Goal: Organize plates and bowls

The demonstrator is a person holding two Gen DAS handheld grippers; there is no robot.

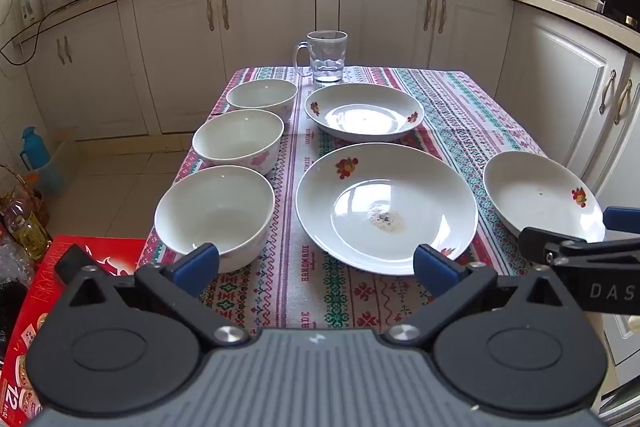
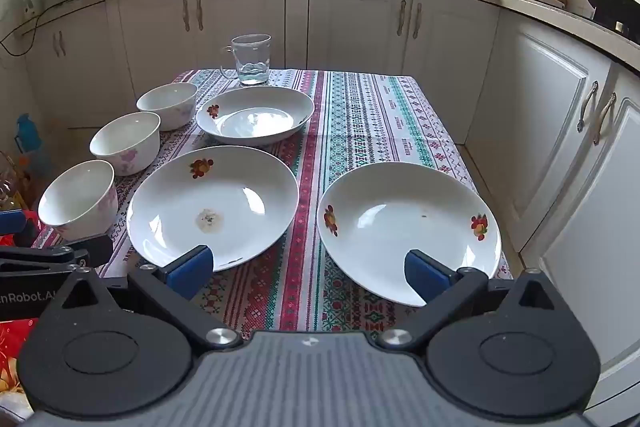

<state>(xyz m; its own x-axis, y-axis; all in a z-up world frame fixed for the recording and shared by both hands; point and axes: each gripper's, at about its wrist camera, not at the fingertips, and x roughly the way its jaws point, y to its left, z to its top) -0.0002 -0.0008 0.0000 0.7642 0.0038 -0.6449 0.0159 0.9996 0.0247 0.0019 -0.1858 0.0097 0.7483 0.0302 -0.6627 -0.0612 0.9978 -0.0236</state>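
Observation:
Three white bowls stand in a column on the table's left: near bowl [image 1: 216, 215] [image 2: 78, 201], middle bowl [image 1: 239, 139] [image 2: 126, 143], far bowl [image 1: 262, 97] [image 2: 168, 103]. Three white plates with fruit prints lie beside them: far plate [image 1: 362, 113] [image 2: 256, 115], centre plate [image 1: 386, 207] [image 2: 212, 205], right plate [image 1: 542, 197] [image 2: 408, 227]. My left gripper [image 1: 316, 267] is open and empty above the near table edge, between the near bowl and centre plate. My right gripper [image 2: 308, 273] is open and empty, between the centre and right plates.
A glass mug [image 1: 326, 57] [image 2: 252, 61] stands at the table's far edge. The table has a patterned cloth [image 1: 460, 115]. A red box [image 1: 48, 291] and bottles [image 1: 24, 223] sit on the floor at left. White cabinets [image 2: 552, 131] run behind and to the right.

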